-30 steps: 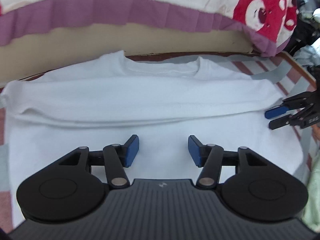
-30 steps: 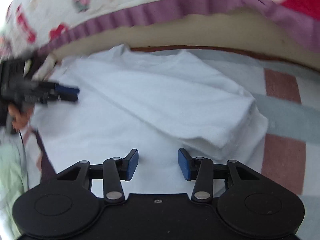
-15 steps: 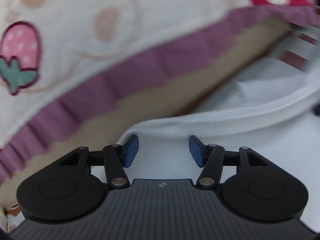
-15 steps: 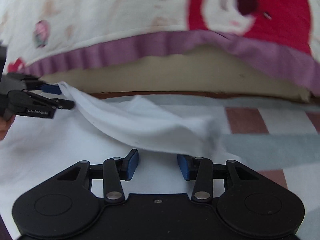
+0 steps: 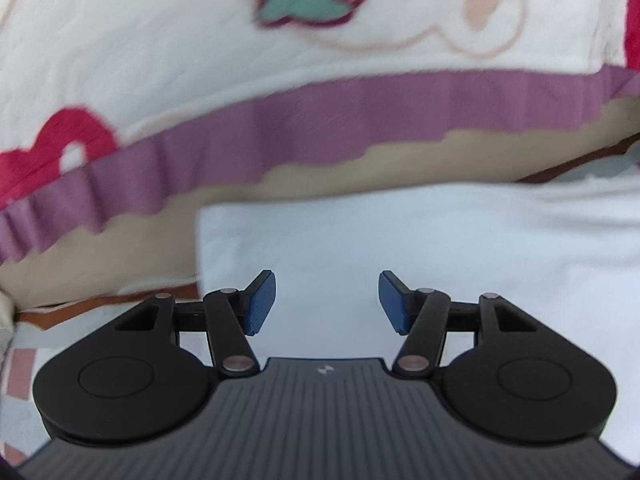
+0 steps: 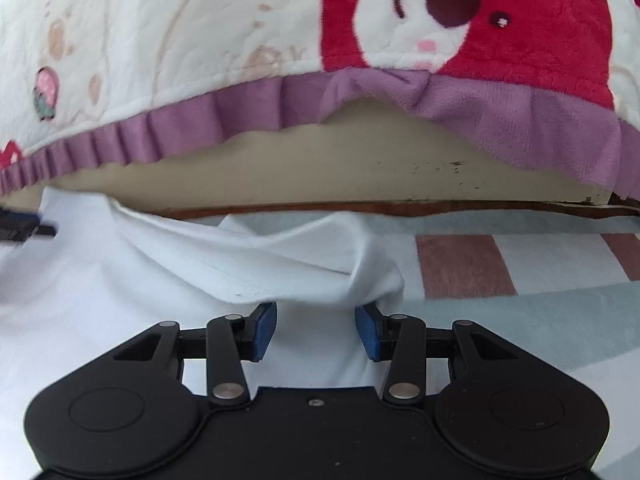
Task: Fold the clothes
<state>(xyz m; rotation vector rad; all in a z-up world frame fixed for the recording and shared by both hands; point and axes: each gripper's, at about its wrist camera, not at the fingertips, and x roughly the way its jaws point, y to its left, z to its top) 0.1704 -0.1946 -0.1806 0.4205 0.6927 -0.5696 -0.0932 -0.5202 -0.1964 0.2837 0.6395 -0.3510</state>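
The white cotton T-shirt [image 6: 120, 304] lies below the cream quilt's purple frill [image 6: 248, 120], a raised fold hiding the right tongs' [image 6: 316, 334] pad tips, both tongs parted, left tongs [image 5: 327, 302] empty.

White shirt [image 6: 120, 300], cream blanket [image 6: 200, 40] with red bear, strawberries, purple ruffle, grey-and-pink checked sheet [image 6: 520, 300]

One white garment [image 6: 120, 300], one plush blanket [image 6: 200, 40], one striped sheet [image 6: 520, 300], two tongs: left tongs [image 5: 327, 303], right tongs [image 6: 315, 334].
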